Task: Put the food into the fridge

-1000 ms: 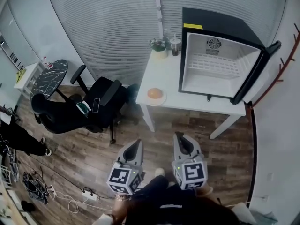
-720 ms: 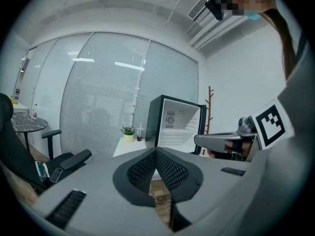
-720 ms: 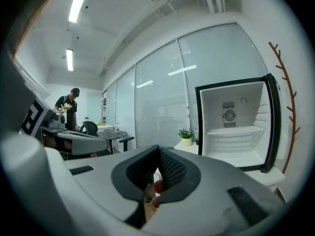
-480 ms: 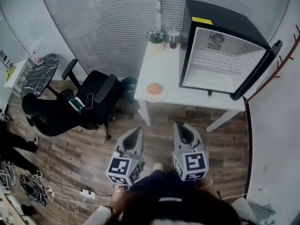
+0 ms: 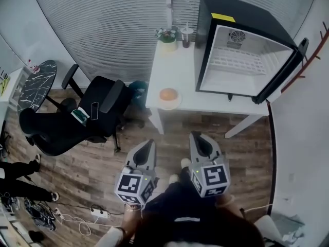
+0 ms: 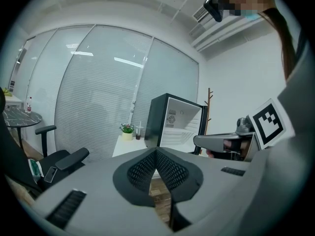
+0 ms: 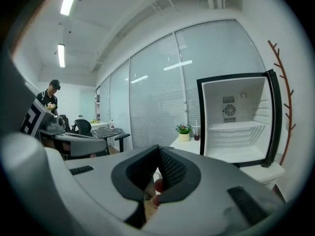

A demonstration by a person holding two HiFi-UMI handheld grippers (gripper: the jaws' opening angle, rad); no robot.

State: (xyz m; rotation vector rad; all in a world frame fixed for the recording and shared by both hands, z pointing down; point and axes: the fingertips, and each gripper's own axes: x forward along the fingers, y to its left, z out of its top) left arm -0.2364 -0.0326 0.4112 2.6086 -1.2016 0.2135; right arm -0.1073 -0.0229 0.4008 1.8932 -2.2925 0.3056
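An office: swivel chair [image 5: 103, 103], blind-covered glass walls [image 5: 113, 30] (strip lights [image 7: 61, 55] overhead)

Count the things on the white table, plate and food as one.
4. Open fridge on the right; plate of orange food at the front left edge; potted plant and cup at the back left corner. More could hide behind the fridge.

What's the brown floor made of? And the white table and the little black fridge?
The brown floor looks like wood planks or wood-look laminate: seams and grain show. The white table seems smooth painted wood or laminate; no grain visible. The little black fridge is likely painted metal outside, shiny white plastic inside.
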